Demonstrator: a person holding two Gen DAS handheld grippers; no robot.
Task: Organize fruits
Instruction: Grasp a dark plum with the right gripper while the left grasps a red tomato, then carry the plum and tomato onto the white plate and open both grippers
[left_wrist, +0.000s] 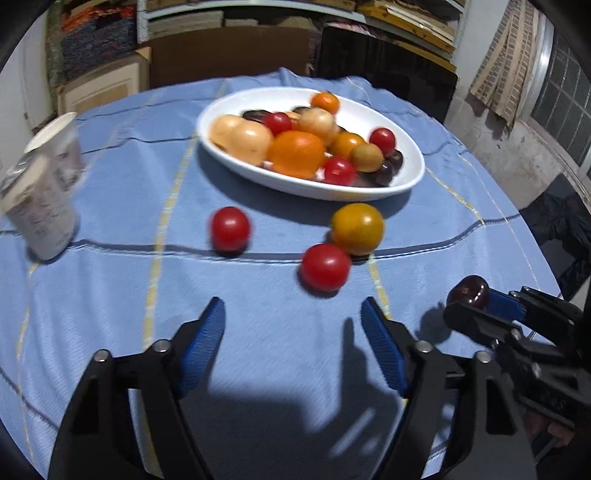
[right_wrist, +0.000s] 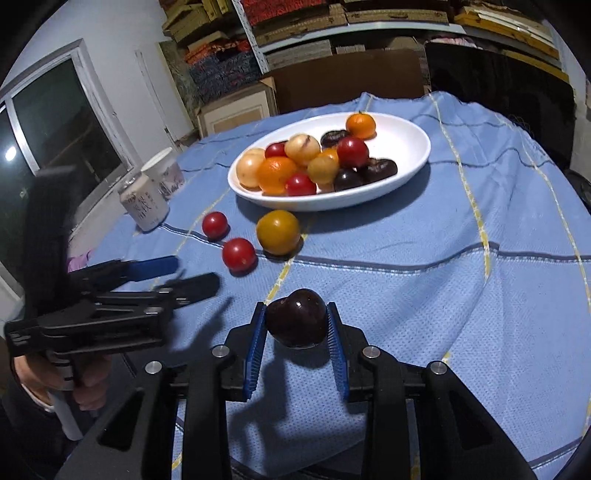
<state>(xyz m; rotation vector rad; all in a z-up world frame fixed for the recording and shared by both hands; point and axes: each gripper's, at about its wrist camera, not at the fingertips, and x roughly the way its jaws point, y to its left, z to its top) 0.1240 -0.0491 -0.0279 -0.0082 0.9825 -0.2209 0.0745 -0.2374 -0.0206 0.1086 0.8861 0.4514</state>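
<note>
Pinched between the right gripper (right_wrist: 296, 325) pads, the dark plum (right_wrist: 296, 318) sits low centre, the dish (right_wrist: 399, 192) straight ahead up-frame; left gripper (left_wrist: 293, 314) spread, empty.

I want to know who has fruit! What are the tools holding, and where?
The right tool grips a dark plum by its two sides. The left tool holds nothing.

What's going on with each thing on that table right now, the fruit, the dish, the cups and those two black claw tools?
Right gripper: shut on the dark plum.
Left gripper: open, nothing between its jaws.
White dish: upright, holding many fruits.
Two red tomatoes: loose on the blue cloth.
Yellow-orange fruit: on the cloth beside the dish.
Can and paper cup: standing upright.
</note>
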